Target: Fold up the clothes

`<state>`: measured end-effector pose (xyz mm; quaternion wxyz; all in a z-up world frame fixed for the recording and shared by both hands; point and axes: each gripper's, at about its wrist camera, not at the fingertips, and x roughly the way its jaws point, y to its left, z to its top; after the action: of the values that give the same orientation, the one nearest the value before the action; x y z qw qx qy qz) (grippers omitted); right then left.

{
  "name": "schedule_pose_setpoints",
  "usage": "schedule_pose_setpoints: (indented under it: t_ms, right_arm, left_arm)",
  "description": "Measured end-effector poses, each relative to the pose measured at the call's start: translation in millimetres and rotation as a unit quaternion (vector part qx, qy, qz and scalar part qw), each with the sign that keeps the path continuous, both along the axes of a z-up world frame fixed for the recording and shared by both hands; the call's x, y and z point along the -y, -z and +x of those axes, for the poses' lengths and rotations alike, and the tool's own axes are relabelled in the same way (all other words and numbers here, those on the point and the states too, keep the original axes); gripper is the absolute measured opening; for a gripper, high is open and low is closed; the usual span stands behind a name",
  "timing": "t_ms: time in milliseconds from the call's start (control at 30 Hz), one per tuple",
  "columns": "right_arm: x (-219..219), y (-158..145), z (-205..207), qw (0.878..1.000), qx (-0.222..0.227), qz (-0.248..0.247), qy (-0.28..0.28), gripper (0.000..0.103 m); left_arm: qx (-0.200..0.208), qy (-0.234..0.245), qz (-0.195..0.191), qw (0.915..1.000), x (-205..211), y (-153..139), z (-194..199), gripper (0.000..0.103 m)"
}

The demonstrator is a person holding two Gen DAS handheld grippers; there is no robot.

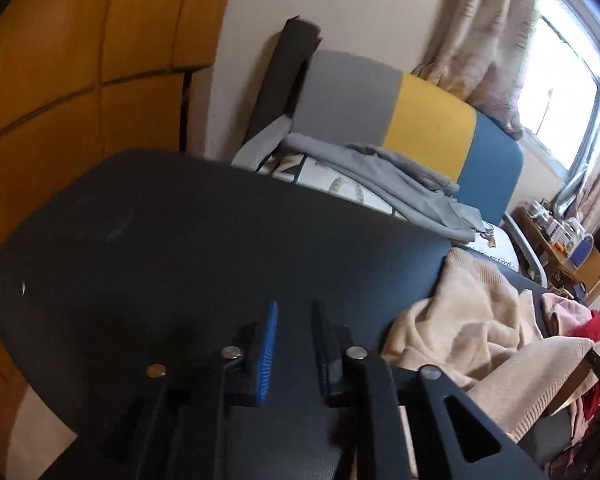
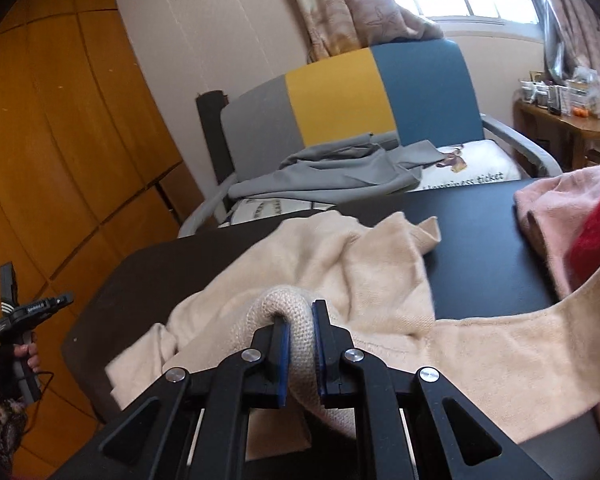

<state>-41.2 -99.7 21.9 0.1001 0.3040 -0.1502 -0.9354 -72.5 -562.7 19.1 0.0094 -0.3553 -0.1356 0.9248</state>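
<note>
The right tool [image 2: 299, 322] is clamped on a thick rolled edge of the cream knitted sweater [image 2: 340, 264], which lies crumpled across the near middle of the dark matte counter [image 2: 472, 240]. The left tool [image 1: 294, 320] hangs above the bare left part of that counter, its jaws narrowly apart with nothing between them; in the right wrist view it shows at the far left, gripped by a hand [image 2: 18, 354]. A pink fuzzy garment [image 2: 548, 216] and a red one [image 2: 596, 236] lie at the counter's right. Beyond stands a grey, yellow and blue chair [image 2: 340, 96] draped with grey cloth [image 2: 328, 172].
</note>
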Motion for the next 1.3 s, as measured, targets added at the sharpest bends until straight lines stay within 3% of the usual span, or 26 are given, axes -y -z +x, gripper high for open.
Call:
schedule_pose_setpoints:
  t_ms: [67,133,233,367,433,467,533,600,633,667,733,833,1000,1067,1133,1167,1300]
  right_arm:
    - [2,7,-10,1.000,0.009,0.002,0.003,0.011]
    - [5,18,-20,1.000,0.020,0.009,0.001,0.011]
    - [13,33,-33,0.999,0.034,0.015,-0.002,0.011]
    - [13,39,-34,0.999,0.035,0.016,0.002,0.011]
    - [10,39,-30,0.999,0.034,0.024,0.008,0.011]
    - [8,39,-28,0.999,0.034,0.027,0.012,0.011]
    - [1,43,-23,0.999,0.038,0.023,0.020,0.011]
    - [-5,49,-17,0.998,0.048,0.016,0.027,0.011]
    - [-7,54,-14,0.998,0.055,0.014,0.029,0.011]
    - [-9,59,-11,0.998,0.062,0.013,0.030,0.011]
    - [-11,68,-4,0.997,0.072,0.012,0.032,0.011]
    - [-16,77,7,0.996,0.083,0.001,0.035,0.011]
    - [-19,80,15,0.995,0.088,-0.008,0.036,0.011]
    - [-17,81,15,0.995,0.090,-0.010,0.034,0.011]
    - [-14,83,15,0.995,0.093,-0.010,0.027,0.011]
    - [-12,84,15,0.995,0.094,-0.010,0.024,0.011]
    - [-7,90,18,0.995,0.100,0.002,0.015,0.011]
  left_arm:
    - [-0.012,0.047,0.014,0.9987,-19,6,9,0.023]
    - [-0.012,0.132,0.004,0.9912,-63,16,20,0.027]
    - [0.006,0.260,-0.010,0.9655,-141,38,36,0.030]
    - [0.056,0.341,-0.015,0.9382,-203,74,45,0.036]
    - [0.076,0.358,-0.051,0.9293,-221,91,45,0.040]
    - [0.082,0.350,-0.081,0.9295,-227,101,45,0.040]
    - [0.099,0.325,-0.096,0.9356,-228,111,35,0.039]
    - [0.109,0.309,-0.049,0.9435,-217,110,27,0.036]
    - [0.118,0.299,-0.027,0.9466,-211,109,23,0.029]
    - [0.118,0.294,-0.029,0.9481,-208,109,22,0.019]
    - [0.113,0.276,-0.064,0.9522,-202,109,21,0.004]
    - [0.104,0.231,-0.098,0.9623,-175,108,18,0.003]
    - [0.086,0.135,-0.114,0.9805,-118,92,4,0.003]
    - [0.077,0.084,-0.138,0.9839,-96,85,1,0.004]
    - [0.081,0.039,-0.132,0.9872,-79,83,1,0.009]
    - [0.065,0.052,-0.132,0.9878,-83,79,10,0.016]
    - [-0.002,0.106,-0.131,0.9857,-102,59,43,0.021]
